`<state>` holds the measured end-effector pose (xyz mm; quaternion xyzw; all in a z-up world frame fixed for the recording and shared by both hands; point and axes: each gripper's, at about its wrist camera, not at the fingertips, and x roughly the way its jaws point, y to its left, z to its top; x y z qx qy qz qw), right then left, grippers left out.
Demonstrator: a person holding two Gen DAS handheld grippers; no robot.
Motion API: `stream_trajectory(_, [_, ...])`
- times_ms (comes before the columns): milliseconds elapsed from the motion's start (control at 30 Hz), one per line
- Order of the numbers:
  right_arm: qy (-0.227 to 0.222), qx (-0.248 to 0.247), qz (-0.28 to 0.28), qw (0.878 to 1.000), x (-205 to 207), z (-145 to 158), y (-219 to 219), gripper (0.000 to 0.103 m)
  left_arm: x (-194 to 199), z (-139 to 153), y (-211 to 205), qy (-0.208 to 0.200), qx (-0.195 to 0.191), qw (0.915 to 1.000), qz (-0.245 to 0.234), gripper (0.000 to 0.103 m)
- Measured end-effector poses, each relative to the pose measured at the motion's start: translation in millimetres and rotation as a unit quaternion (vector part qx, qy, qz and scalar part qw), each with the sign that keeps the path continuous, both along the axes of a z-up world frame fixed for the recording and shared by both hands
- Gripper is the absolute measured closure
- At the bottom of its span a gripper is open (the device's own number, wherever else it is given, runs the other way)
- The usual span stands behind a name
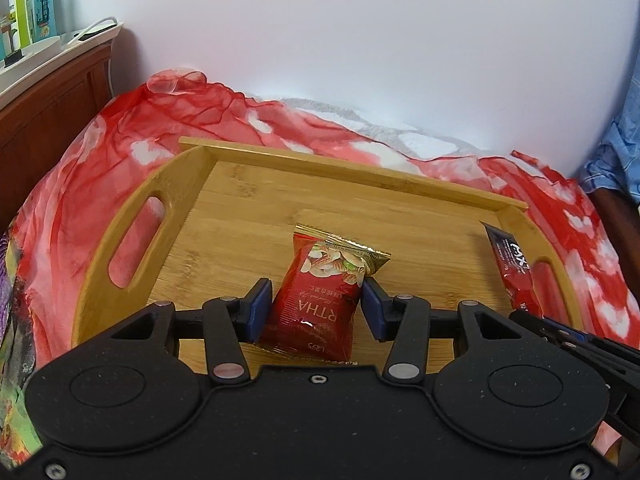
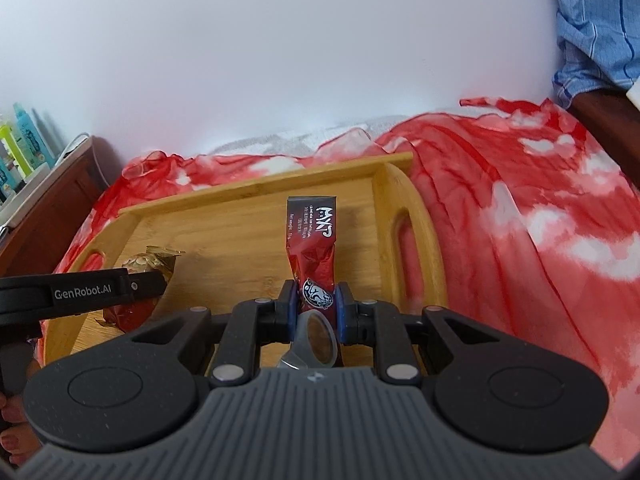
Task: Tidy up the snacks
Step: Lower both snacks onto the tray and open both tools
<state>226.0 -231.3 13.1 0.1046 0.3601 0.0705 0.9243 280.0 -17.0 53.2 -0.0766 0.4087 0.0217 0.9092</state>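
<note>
A white wall backs the scene, and below it I see a red-and-white cloth (image 1: 224,120) spread over the surface, with a bamboo tray (image 1: 352,170) sitting on it. Far to my left there's a wooden shelf (image 1: 48,96) carrying some bottles (image 1: 30,4), and a blue striped sleeve (image 2: 592,24) shows at the upper right of my right camera.

My left gripper (image 1: 316,306) is low over the near part of the tray. Between its blue pads (image 1: 258,306) lies a red nut pack (image 1: 320,296), resting flat on the tray floor with its gold crimped end pointing away from me. The left pad looks to be touching the pack's side; the right pad sits at its edge, and I cannot tell if it presses or only stands beside it. So the jaws are narrowed to about the pack's width, but I can't say whether they truly grip.

My right gripper (image 2: 316,308) is by the tray's right handle slot. Its jaws are closed tight on a slim red stick sachet (image 2: 314,240), pinching it near the lower end, with the dark printed end reaching forward over the tray. From the left camera the same sachet shows at the tray's right side.
</note>
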Motion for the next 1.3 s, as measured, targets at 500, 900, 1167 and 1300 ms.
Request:
stream_trajectory(500, [0.011,-0.013,0.006,1.000,4.9,-6.5,3.0,0.079,3.9,-6.3,-6.1,0.001,0.013,0.9999,-0.005,0.057])
stream_trajectory(900, [0.014,-0.014,0.008,1.000,5.4,-7.1,3.3,0.078,4.8,-8.0,-7.4,0.000,0.021,0.9997,-0.009,0.055])
stream_trajectory(1167, [0.005,-0.024,0.012,1.000,2.4,-3.4,8.8,0.058,5.5,-8.1,-7.2,0.002,0.026,0.9996,-0.011,0.050])
stream_trajectory(1300, [-0.005,-0.023,0.017,1.000,0.4,1.2,9.8,0.050,1.1,-3.1,-4.8,-0.004,0.029,0.9995,-0.015,0.037])
